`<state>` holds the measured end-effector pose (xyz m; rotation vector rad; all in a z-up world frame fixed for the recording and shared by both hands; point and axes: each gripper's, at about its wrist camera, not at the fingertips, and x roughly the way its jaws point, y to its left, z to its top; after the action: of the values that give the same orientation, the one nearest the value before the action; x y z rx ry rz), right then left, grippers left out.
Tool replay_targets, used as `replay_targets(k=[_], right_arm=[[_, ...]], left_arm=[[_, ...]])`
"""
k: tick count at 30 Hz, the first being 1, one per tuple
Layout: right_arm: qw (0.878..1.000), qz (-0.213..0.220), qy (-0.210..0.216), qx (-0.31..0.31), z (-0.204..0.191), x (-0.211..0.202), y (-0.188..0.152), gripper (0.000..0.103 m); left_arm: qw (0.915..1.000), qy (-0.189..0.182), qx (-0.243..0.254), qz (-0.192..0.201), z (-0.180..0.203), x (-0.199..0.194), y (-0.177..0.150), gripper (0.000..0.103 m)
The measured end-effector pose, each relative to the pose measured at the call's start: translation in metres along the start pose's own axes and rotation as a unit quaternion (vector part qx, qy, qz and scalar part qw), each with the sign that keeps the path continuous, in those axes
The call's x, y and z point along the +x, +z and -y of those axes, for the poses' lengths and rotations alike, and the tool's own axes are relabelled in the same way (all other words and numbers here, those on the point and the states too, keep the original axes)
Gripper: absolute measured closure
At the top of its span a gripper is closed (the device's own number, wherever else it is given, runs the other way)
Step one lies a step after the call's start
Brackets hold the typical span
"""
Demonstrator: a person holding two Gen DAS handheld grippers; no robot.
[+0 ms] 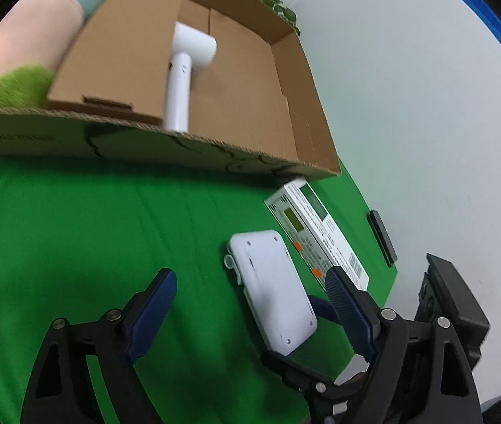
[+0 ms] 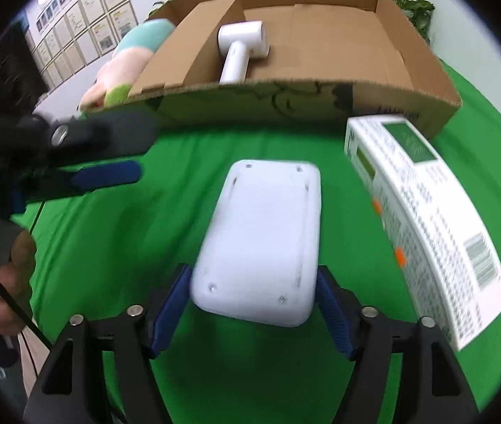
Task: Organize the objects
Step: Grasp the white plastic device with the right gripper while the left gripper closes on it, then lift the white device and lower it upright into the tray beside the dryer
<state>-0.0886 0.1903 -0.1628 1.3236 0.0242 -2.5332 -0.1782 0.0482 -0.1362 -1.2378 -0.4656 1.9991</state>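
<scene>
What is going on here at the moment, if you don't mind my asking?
A person is tidying things into a cardboard box on a green cloth. The right tongs are closed on the near end of a white device. The left tongs are open and hold nothing. A white printed carton lies on the cloth to the right of the device. A white hair dryer and a plush toy already lie in the box.
</scene>
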Motion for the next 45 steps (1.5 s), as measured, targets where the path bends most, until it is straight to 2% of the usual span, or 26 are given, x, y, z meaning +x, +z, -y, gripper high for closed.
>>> replay_targets(k=[1,4,10,12,14,16,21,24,32,36,41,43,45], right_arm=[[1.0,0.005,-0.003,-0.006,0.0,-0.002,-0.001,0.019],[1.0,0.016,0.002,-0.018,-0.002,-0.004,0.003,0.017],[0.999,0.018,-0.012,-0.034,-0.004,0.005,0.01,0.019],[0.999,0.013,-0.008,-0.035,-0.008,-0.002,-0.007,0.023],[0.998,0.011,-0.03,-0.045,-0.012,-0.004,-0.012,0.033],[0.998,0.013,-0.033,-0.049,-0.015,-0.015,-0.025,0.033],[1.0,0.011,-0.012,-0.015,-0.01,-0.024,-0.034,0.034],[1.0,0.011,0.021,0.017,-0.004,-0.031,-0.038,0.034],[0.998,0.021,0.043,0.049,0.0,-0.041,-0.045,0.035],[0.996,0.052,0.046,0.049,-0.001,-0.057,-0.039,0.035],[0.99,0.125,0.056,0.032,-0.005,-0.096,-0.008,0.035],[0.986,0.154,0.056,0.024,-0.007,-0.11,0.004,0.035],[0.985,0.163,0.057,0.019,-0.012,-0.108,0.032,0.035]], left_arm=[[1.0,-0.005,-0.002,-0.006,0.0,0.004,-0.002,0.018],[0.9984,-0.033,-0.026,-0.037,-0.003,0.02,-0.005,0.028],[0.9964,-0.056,-0.036,-0.052,0.0,0.028,-0.011,0.04],[0.9967,-0.051,-0.028,-0.056,0.004,0.029,-0.014,0.042],[0.9966,-0.048,-0.021,-0.064,0.007,0.031,-0.017,0.048],[0.9968,-0.043,-0.018,-0.064,0.007,0.03,-0.02,0.053],[0.997,-0.031,-0.013,-0.07,0.011,0.024,-0.025,0.068],[0.9974,-0.023,-0.004,-0.069,0.016,0.017,-0.031,0.073],[0.9985,-0.009,0.028,-0.046,0.036,-0.006,-0.034,0.08],[0.9982,-0.006,0.054,-0.023,0.047,-0.016,-0.022,0.081],[0.993,0.012,0.11,0.041,0.086,-0.056,0.014,0.081],[0.9894,0.02,0.132,0.056,0.097,-0.069,0.028,0.081],[0.9865,0.03,0.147,0.065,0.104,-0.076,0.044,0.081]])
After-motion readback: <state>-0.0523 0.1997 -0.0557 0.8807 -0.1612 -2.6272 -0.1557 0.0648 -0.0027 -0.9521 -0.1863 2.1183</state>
